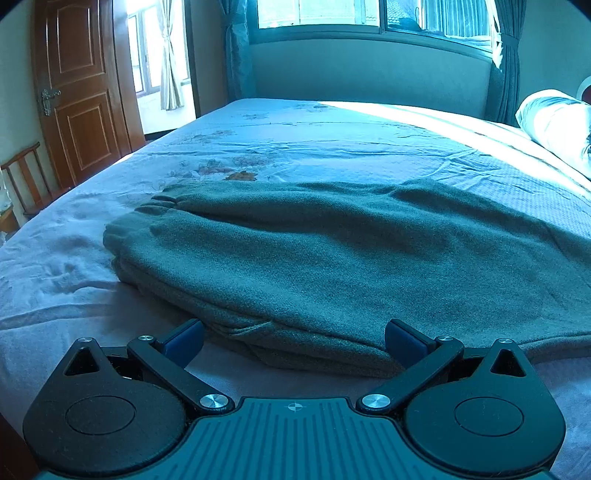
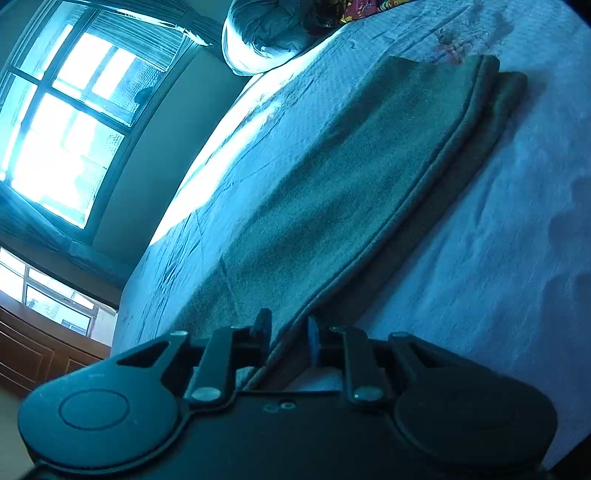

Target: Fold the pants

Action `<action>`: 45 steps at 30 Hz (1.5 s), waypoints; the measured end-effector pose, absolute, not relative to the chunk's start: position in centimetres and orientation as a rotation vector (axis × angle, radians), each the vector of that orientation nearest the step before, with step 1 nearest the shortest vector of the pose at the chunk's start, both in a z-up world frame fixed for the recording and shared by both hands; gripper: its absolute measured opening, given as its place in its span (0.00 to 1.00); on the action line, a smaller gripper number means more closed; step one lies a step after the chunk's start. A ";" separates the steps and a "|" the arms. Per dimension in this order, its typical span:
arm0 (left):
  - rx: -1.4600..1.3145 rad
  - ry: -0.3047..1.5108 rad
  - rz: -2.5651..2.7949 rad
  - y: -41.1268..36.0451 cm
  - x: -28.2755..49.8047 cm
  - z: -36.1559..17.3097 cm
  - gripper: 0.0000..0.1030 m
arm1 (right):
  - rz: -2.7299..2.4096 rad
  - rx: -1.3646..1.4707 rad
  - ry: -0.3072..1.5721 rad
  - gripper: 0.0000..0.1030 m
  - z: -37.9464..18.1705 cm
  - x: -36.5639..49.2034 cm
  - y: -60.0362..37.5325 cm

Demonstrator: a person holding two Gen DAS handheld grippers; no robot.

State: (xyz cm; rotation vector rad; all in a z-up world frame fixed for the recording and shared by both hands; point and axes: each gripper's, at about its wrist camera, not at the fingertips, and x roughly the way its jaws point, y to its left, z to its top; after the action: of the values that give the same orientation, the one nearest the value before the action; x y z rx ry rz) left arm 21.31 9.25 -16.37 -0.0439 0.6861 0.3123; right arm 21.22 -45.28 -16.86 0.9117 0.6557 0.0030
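Pants [image 1: 332, 258]: dark green fleece pair lying flat on the bed [image 1: 74, 266], folded lengthwise with one leg on the other, gathered waistband at the far left in my left view.
Bed: pale sheet with a faded flower print; it holds the pants across its near half and a rolled pillow [image 1: 554, 122] at the far right.
Containers: I see none, only the bed as the surface that bears the cloth.
My left gripper [image 1: 295, 341]: spread wide, its blue pads [image 1: 184, 341] standing on either side of the near folded edge of the pants, neither pad pressing the cloth; it holds nothing.
My right gripper [image 2: 286, 334]: drawn in narrow around the near end of the pants, where the stacked seam edges run between the fingers; the view is tilted and the pads sit low in shadow, but the cloth passes between them and I read it as pinched.
Room: a window [image 1: 332, 14] beyond the far side of the bed, a wooden door [image 1: 81, 92] at the far left.
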 end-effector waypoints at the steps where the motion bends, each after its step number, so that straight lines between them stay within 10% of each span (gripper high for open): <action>1: -0.047 0.686 0.311 9.3 21.3 -16.4 1.00 | -0.006 0.887 0.657 0.00 -16.6 21.2 -45.2; 26: -0.072 0.682 0.331 10.9 18.8 -16.2 1.00 | 0.265 1.071 0.801 0.14 -18.8 22.5 -35.5; 31: -0.092 0.690 0.339 11.6 18.8 -16.5 1.00 | 0.246 1.073 0.747 0.00 -19.2 23.5 -35.8; 45: -0.076 0.672 0.304 10.4 19.5 -16.0 1.00 | 0.097 0.963 0.727 0.04 -17.7 21.1 -38.7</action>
State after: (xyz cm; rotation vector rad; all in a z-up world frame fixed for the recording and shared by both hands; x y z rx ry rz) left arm 19.51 10.38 -16.00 -0.0756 0.6721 0.3042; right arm 21.05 -38.74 -17.69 0.9627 0.7271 0.0969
